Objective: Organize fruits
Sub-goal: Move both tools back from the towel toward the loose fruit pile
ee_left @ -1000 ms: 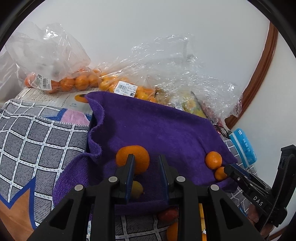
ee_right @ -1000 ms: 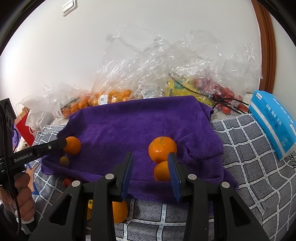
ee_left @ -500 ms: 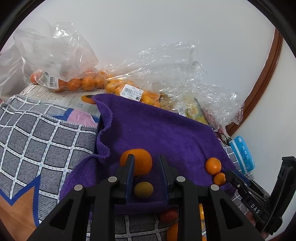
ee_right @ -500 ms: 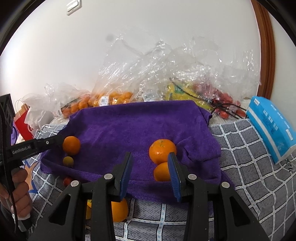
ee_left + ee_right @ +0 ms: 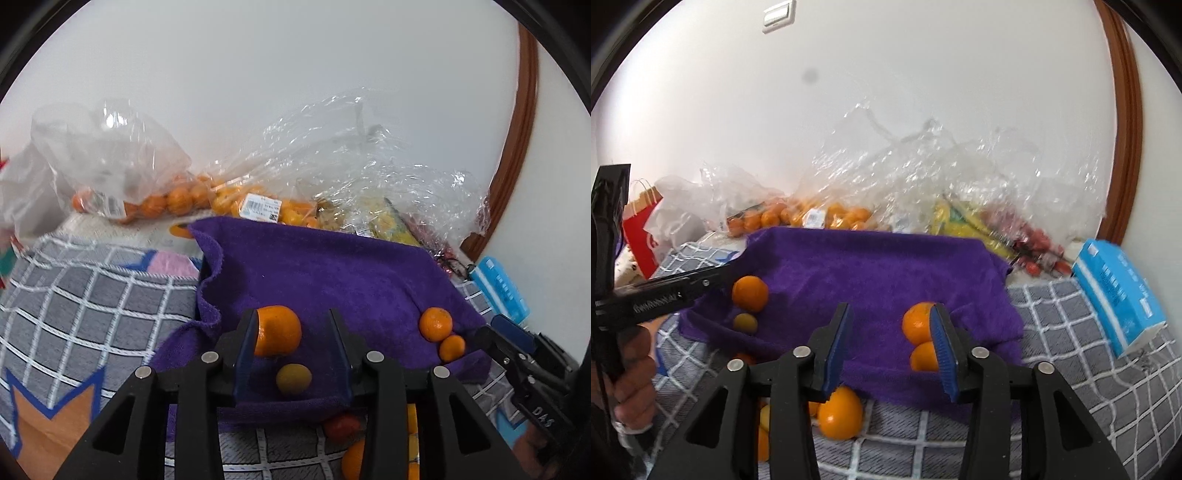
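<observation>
A purple towel [image 5: 332,273] lies on the checked cloth; it also shows in the right wrist view [image 5: 871,266]. On its left part sit a large orange [image 5: 279,330] and a small yellow-green fruit [image 5: 293,378]. My left gripper [image 5: 291,350] is open and empty above them. On the towel's right part sit two oranges [image 5: 916,325], one behind the other [image 5: 923,356]. My right gripper [image 5: 892,349] is open and empty just left of them. More loose oranges [image 5: 840,411] and a red fruit [image 5: 341,424] lie on the cloth in front of the towel.
Clear plastic bags of oranges [image 5: 173,199] and other fruit [image 5: 960,218] line the wall behind the towel. A blue tissue pack [image 5: 1119,291] lies at the right. A red paper bag [image 5: 639,229] stands far left. The grey checked cloth [image 5: 92,295] extends left.
Both grippers have opened wider and pulled back and up from the towel. The small yellow-green fruit now lies in full view below the large orange.
</observation>
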Motion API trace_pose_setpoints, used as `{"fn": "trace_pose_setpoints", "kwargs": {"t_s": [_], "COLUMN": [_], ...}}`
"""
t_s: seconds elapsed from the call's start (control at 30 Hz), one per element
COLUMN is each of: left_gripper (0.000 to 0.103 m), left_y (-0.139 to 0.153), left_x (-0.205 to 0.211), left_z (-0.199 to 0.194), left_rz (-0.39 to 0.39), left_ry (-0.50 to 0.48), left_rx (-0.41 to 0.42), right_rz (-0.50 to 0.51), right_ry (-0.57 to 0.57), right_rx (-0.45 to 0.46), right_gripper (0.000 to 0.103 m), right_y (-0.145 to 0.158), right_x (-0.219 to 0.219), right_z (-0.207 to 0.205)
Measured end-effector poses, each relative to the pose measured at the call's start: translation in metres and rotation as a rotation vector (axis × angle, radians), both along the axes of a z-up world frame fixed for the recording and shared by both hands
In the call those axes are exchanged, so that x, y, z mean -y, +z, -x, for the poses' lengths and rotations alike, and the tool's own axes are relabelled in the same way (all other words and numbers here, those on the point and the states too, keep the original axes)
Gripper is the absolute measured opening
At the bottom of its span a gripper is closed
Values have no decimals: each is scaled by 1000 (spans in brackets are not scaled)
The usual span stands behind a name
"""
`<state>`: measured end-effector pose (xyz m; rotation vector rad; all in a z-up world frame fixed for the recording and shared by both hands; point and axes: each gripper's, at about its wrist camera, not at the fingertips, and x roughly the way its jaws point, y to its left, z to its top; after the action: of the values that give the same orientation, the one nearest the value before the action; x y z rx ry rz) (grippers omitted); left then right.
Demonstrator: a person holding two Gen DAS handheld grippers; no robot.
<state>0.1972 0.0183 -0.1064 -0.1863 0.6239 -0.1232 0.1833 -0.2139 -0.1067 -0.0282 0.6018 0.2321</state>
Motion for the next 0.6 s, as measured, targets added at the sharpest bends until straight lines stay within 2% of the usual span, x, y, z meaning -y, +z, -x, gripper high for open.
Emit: {"fn": "trace_pose_setpoints", "kwargs": {"t_s": [0.1, 0.17, 0.23, 0.43, 0.6], "left_gripper": [37, 37, 37, 37, 37], "left_y": [7, 11, 12, 7, -8], "left_x": [4, 6, 4, -10, -15], "left_z": [6, 8, 12, 41, 65], "left_rz": [-79, -165, -201, -119, -157], "left_ry": [25, 79, 95, 41, 46], "left_rx": [22, 14, 6, -66, -84], "right_rz": [-3, 10, 10, 27, 29], "right_ry": [1, -4, 2, 11, 22], "right_rx": [-24, -36, -43, -58, -94], "right_gripper": [44, 44, 44, 38, 37], "right_y": [2, 3, 4, -3, -16], "right_x": [-2, -4, -6, -11, -13], "right_z": [7, 14, 19, 35, 40]}}
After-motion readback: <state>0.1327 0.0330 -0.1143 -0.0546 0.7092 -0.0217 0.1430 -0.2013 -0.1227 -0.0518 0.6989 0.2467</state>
